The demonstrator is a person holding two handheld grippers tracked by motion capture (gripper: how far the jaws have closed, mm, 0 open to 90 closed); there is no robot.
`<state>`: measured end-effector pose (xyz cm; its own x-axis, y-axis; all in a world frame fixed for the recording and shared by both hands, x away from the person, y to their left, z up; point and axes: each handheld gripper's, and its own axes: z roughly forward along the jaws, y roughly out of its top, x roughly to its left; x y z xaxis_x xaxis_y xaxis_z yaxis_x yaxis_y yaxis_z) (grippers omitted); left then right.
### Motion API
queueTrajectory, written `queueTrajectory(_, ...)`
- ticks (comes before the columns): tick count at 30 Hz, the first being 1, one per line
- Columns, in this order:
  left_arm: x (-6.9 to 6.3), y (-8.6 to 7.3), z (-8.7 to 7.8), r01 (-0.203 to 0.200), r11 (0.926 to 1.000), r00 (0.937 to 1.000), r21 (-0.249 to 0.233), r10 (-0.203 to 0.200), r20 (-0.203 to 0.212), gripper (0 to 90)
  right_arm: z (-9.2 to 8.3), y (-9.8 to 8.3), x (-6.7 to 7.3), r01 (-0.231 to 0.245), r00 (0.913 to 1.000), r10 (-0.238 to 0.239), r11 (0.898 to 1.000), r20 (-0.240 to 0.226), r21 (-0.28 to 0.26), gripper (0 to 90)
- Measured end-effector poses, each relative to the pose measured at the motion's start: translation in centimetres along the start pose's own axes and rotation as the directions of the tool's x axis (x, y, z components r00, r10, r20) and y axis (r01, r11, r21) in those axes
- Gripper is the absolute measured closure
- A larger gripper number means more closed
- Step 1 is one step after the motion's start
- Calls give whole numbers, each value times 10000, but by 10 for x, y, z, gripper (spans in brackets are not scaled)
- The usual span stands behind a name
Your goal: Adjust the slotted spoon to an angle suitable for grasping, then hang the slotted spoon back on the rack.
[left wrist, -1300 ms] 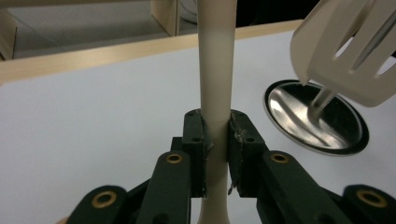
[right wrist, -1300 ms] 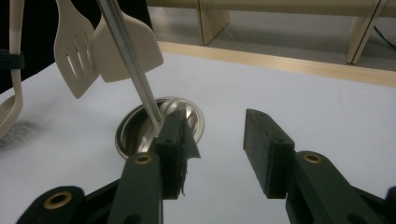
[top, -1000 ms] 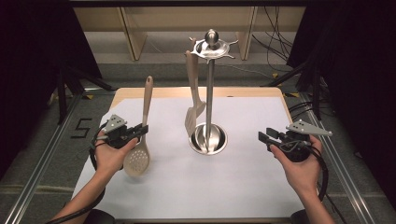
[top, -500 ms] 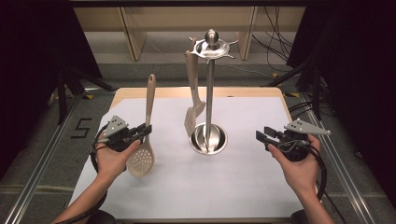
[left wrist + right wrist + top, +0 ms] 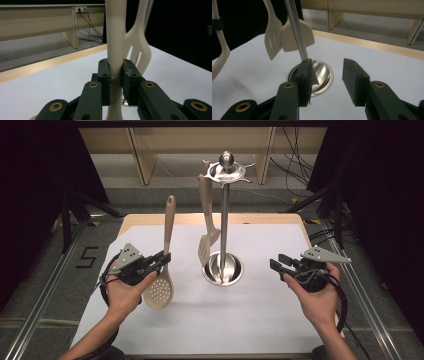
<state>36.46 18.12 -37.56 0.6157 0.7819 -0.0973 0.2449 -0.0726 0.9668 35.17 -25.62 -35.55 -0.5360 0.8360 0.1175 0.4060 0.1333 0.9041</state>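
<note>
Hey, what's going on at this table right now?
A person is working with a handheld gripper in each hand. The left gripper is clamped on the handle of a beige slotted spoon, holding it upright above the white table. The right gripper is open and empty, off to the right of a metal utensil stand. A beige slotted spatula hangs from the stand's top hooks.
</note>
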Motion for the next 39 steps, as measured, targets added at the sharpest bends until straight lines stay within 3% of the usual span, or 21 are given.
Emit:
queueTrajectory(1,-2,1,0,-57,10000,10000,-8,57,13,782,-1,0,1,-160,9999,160,9999,-25,56,604)
queueTrajectory(3,-6,2,-1,-62,9999,10000,-97,62,55,782,-1,1,0,45,10000,-45,10000,-27,-35,603)
queueTrajectory(4,-7,2,-1,-60,9999,10000,-94,61,69,781,-2,0,2,-215,9998,215,9998,-9,-6,603)
queueTrajectory(8,-10,3,-4,-56,9998,9999,-209,58,88,782,-3,1,0,30,10000,-29,10000,28,-78,604)
queueTrajectory(10,-11,4,-5,-72,9998,9999,-209,74,87,781,-4,2,4,-313,9995,313,9995,14,-4,603)
queueTrajectory(12,-12,4,-8,-97,9997,9999,-239,99,100,781,-4,4,3,55,10000,-54,9999,35,-154,604)
queueTrajectory(13,-12,5,-8,-108,9995,9999,-285,111,99,782,-4,5,5,-163,9999,163,9999,14,-43,604)
queueTrajectory(16,-16,6,-10,-150,9992,9998,-381,155,121,782,-1,8,11,-196,9995,194,9998,-250,-95,604)
queueTrajectory(20,-25,7,-12,-208,9988,9996,-445,215,155,781,3,15,21,231,9973,-243,9996,-694,-178,608)
queueTrajectory(23,-33,8,-12,-331,9985,9990,-429,343,277,782,7,21,28,461,9920,-489,9986,-1167,-270,611)
queueTrajectory(24,-36,8,-11,-377,9984,9986,-423,392,346,781,7,23,33,295,9921,-328,9992,-1215,-283,613)
queueTrajectory(29,-50,12,-6,-609,9970,9951,-474,643,757,782,12,34,50,726,9798,-819,9957,-1826,-567,616)
queueTrajectory(34,-61,14,2,-865,9953,9889,-441,911,1170,782,17,45,71,1088,9677,-1264,9899,-2182,-906,614)
queueTrajectory(35,-62,15,5,-1088,9924,9842,-581,1157,1339,781,18,46,75,941,9666,-1110,9921,-2311,-831,613)
queueTrajectory(39,-71,15,13,-1010,9939,9835,-445,1065,1464,781,24,52,89,981,9585,-1201,9905,-2586,-963,610)
